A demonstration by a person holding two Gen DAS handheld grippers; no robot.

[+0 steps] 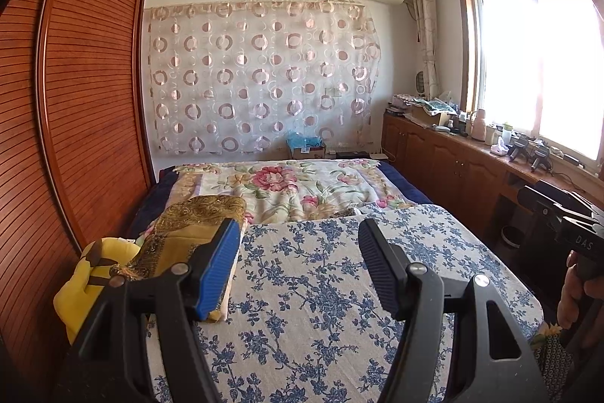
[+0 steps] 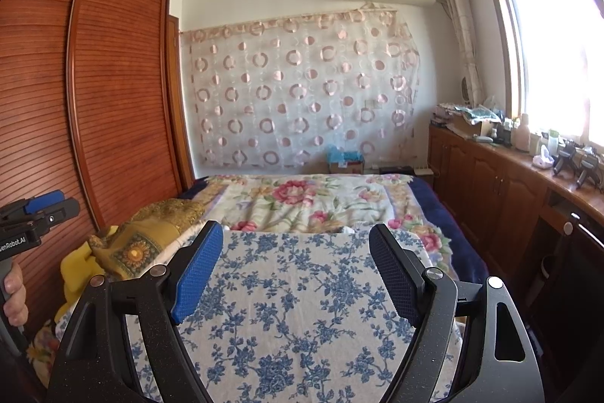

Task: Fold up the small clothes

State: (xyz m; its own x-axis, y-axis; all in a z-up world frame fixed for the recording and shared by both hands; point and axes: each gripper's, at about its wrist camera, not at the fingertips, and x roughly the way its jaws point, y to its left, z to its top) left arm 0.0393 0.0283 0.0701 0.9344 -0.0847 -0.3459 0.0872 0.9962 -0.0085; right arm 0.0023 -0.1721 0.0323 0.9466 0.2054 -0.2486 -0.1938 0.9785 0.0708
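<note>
A white mat with blue flowers lies flat on the near end of the bed. My left gripper hovers over it, open, with nothing between its fingers. My right gripper is also open and empty above the same mat. To the left of the mat lies a heap of cloth: a gold patterned piece over a yellow piece. The left gripper's blue pad stands just in front of that heap; whether they touch I cannot tell.
A slatted wooden wardrobe runs close along the left. A floral quilt covers the far half of the bed. Wooden cabinets with bottles and clutter line the right under the window. A hand holds the other gripper at the right edge.
</note>
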